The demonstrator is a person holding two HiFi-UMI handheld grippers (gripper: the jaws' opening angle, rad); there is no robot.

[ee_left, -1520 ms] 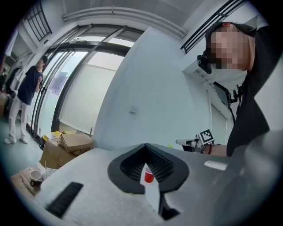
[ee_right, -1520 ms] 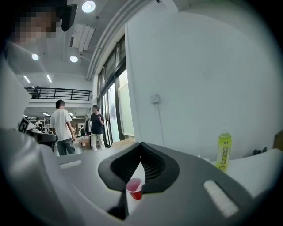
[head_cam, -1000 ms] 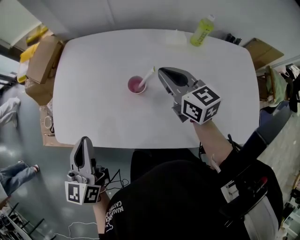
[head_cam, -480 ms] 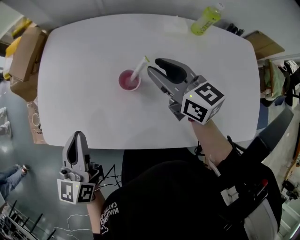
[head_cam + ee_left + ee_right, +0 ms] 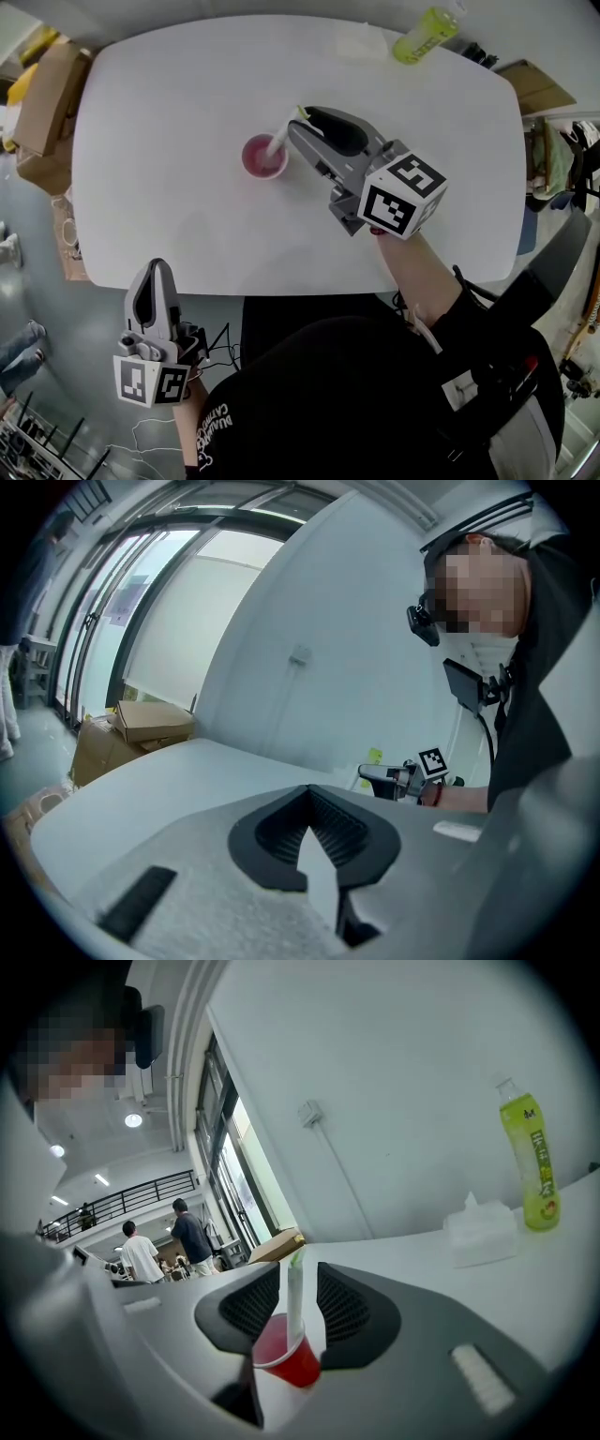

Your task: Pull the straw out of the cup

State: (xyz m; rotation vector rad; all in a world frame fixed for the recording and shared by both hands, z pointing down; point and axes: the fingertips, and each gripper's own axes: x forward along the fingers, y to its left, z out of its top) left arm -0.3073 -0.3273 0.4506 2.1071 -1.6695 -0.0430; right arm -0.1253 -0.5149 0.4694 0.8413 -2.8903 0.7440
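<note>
A small cup (image 5: 264, 157) of red drink stands near the middle of the white table (image 5: 169, 206). A white straw (image 5: 286, 132) with a green tip leans out of it to the right. My right gripper (image 5: 302, 122) is at the straw's upper part, its jaws opening. In the right gripper view the straw (image 5: 293, 1288) stands upright in the gap between the two dark pads, apart from both, with the cup (image 5: 286, 1356) just below. My left gripper (image 5: 157, 267) hangs off the table's near edge, jaws together and empty.
A green drink bottle (image 5: 427, 36) and a white tissue pack (image 5: 361, 42) sit at the table's far edge. Cardboard boxes (image 5: 42, 103) stand on the floor to the left, more cardboard (image 5: 539, 89) to the right. People stand far off in the right gripper view.
My right gripper's jaws went from shut to open and moved up to the straw, which now stands between them. The left gripper sank slightly beside the table edge.
</note>
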